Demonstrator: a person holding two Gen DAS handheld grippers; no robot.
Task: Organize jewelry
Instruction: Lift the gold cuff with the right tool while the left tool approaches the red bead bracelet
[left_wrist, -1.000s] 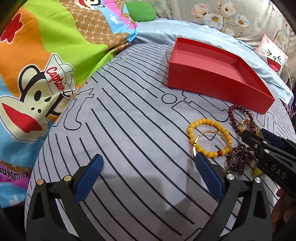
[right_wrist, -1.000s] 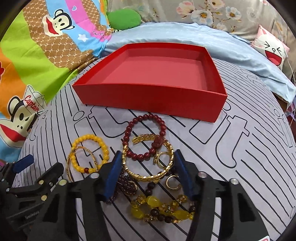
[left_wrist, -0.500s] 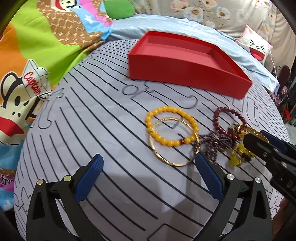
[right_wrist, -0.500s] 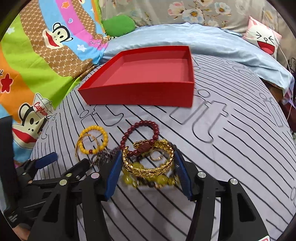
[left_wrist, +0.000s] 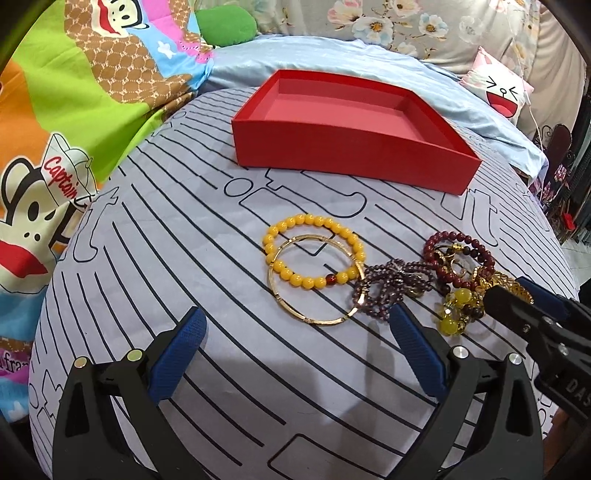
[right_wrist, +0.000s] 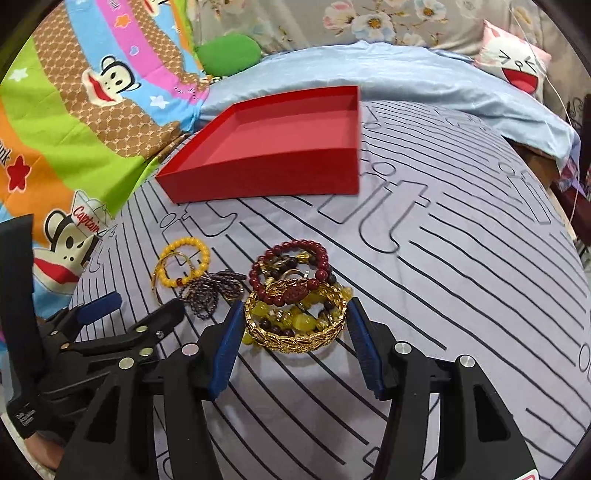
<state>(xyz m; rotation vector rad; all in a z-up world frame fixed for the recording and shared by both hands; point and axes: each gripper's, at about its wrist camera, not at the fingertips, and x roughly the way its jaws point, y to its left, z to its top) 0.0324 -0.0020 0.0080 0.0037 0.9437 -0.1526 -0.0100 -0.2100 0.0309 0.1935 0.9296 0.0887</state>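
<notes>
Partly hidden — gold bracelet (right_wrist: 295, 332) covers yellow beads (right_wrist: 291, 319).

The striped grey cloth (left_wrist: 207, 258) is lying bare between the red tray (left_wrist: 351, 155) and the jewelry — a clear lane is running along the tray's near wall. The tray's inside is standing empty. Left of the yellow bead bracelet (left_wrist: 314, 254) the cloth is staying open right to the cartoon blanket (left_wrist: 74, 92). The jewelry heap (right_wrist: 295, 291) is crowding the middle, with the gold chain bangle (right_wrist: 295, 338) sitting between the right gripper (right_wrist: 291, 332) pads. Right of the heap, the cloth is stretching free.
</notes>
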